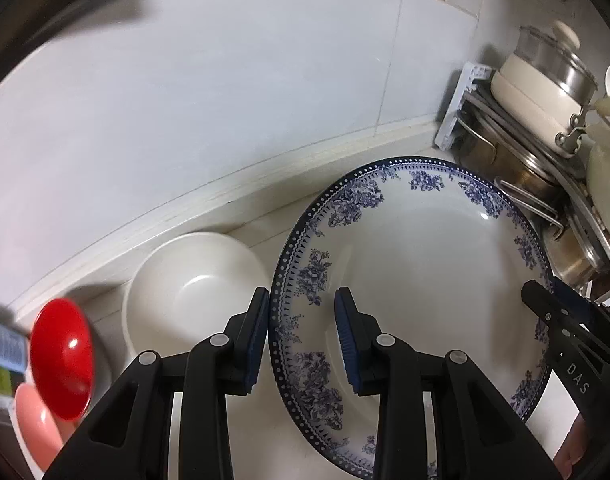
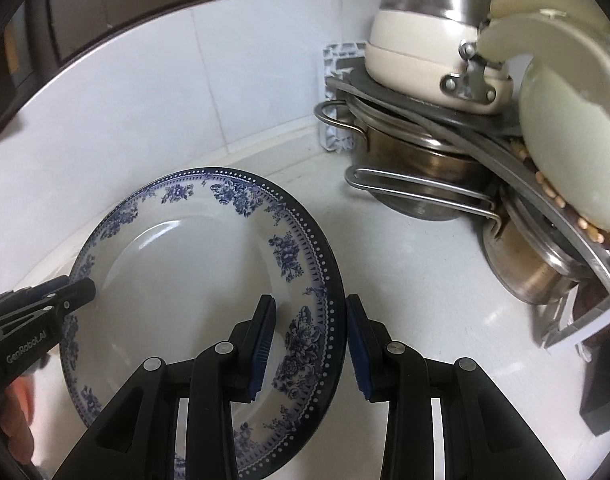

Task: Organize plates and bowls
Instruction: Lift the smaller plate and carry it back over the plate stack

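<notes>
Fingers [image 1: 347, 344] of both grippers are clamped on the blue-patterned plate [image 1: 425, 264]: left gripper [image 1: 301, 344] pinches one rim, right gripper [image 2: 311, 344] the opposite, above the tabletop [image 2: 417, 280].

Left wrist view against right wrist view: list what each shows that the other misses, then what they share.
Only the left wrist view shows the white bowl beside the plate and a red spoon at the left edge. Only the right wrist view shows bare counter to the plate's right. Both show the blue-patterned plate gripped at opposite rims by the left gripper and the right gripper, plus the stacked pots.
</notes>
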